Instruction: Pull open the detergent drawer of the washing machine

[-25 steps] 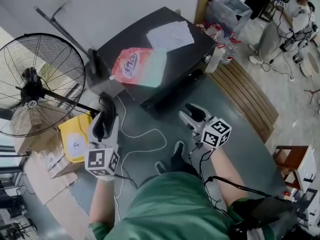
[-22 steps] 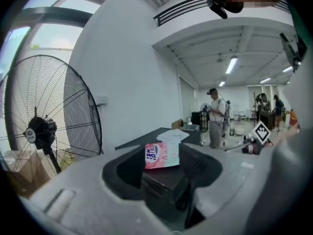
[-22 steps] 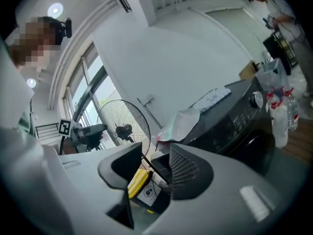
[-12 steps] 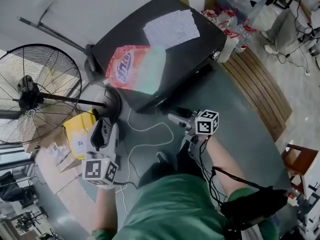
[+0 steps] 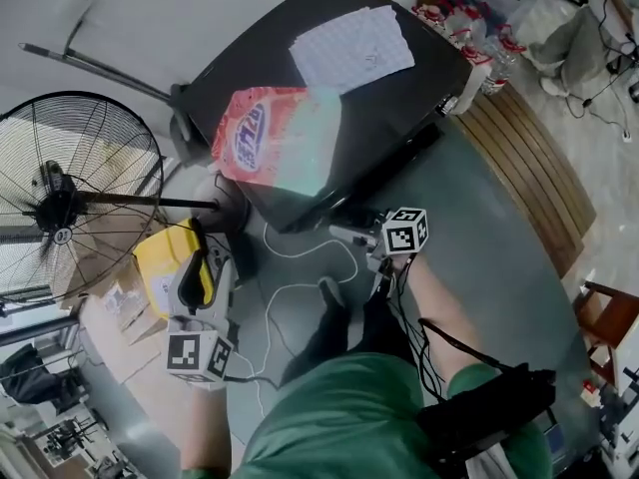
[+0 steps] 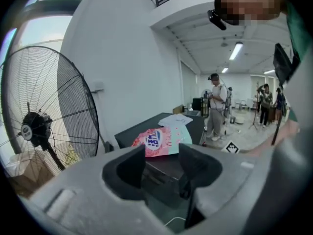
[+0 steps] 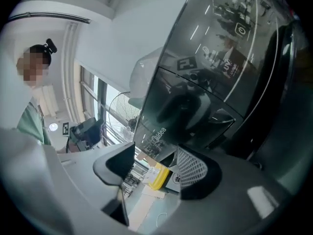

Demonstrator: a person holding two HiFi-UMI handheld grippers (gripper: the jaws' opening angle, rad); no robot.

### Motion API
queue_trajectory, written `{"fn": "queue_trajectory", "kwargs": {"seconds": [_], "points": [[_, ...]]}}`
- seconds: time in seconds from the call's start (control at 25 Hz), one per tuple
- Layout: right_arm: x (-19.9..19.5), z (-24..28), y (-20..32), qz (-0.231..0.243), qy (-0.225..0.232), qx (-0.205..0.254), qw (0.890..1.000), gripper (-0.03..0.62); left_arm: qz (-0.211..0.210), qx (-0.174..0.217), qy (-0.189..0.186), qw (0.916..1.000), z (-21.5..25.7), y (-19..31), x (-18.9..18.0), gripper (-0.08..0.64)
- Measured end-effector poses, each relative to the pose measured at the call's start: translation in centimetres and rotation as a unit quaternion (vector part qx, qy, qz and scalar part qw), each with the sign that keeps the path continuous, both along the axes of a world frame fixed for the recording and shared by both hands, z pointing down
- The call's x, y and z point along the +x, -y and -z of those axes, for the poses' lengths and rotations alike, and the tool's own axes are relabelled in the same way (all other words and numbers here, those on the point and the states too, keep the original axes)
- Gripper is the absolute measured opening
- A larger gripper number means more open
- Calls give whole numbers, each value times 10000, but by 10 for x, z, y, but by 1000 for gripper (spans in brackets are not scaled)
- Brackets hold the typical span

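Note:
The washing machine (image 5: 399, 108) is dark, with an orange detergent pouch (image 5: 275, 138) and a white sheet (image 5: 351, 48) lying on its top. My right gripper (image 5: 351, 236) is held level right up against the machine's front. In the right gripper view the glossy front panel with its logo (image 7: 159, 133) fills the picture. The right gripper's (image 7: 154, 168) jaws are opening, and the panel's lower corner shows in the gap with neither pad pressing on it. My left gripper (image 5: 195, 267) hangs open over the floor at the left, with nothing in the left gripper (image 6: 164, 168).
A large standing fan (image 5: 60, 208) and a yellow box (image 5: 165, 257) sit left of the machine. A white cable (image 5: 300, 267) loops over the floor. A slatted wooden platform (image 5: 519, 178) and bottles (image 5: 469, 38) lie to the right. Several people (image 6: 215, 109) stand far behind.
My right gripper has dropped, rolled and closed in on the machine's front, and its jaws have spread. The left gripper has sunk toward the yellow box.

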State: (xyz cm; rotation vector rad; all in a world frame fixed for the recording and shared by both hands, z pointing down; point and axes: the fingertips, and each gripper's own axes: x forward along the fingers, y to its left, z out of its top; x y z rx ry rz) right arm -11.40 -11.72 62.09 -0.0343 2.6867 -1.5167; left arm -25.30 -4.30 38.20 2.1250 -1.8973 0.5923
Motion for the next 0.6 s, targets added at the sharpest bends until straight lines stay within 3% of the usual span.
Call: {"fn": "queue_trajectory", "kwargs": {"seconds": [0.16,0.4,0.6], "points": [[-9,-4,8,-15,151,-131,9998,302,-3,-86,-74,9999,-8,-1,-9,215],[-8,-7,11,88,287,-196,9994,302,-30,-149,-4,9999,-13,-2,-15,215],[-7,-20,11,158,109,-214,9996,302,-3,-230,3,9997,-19,-4,-15,215]]}}
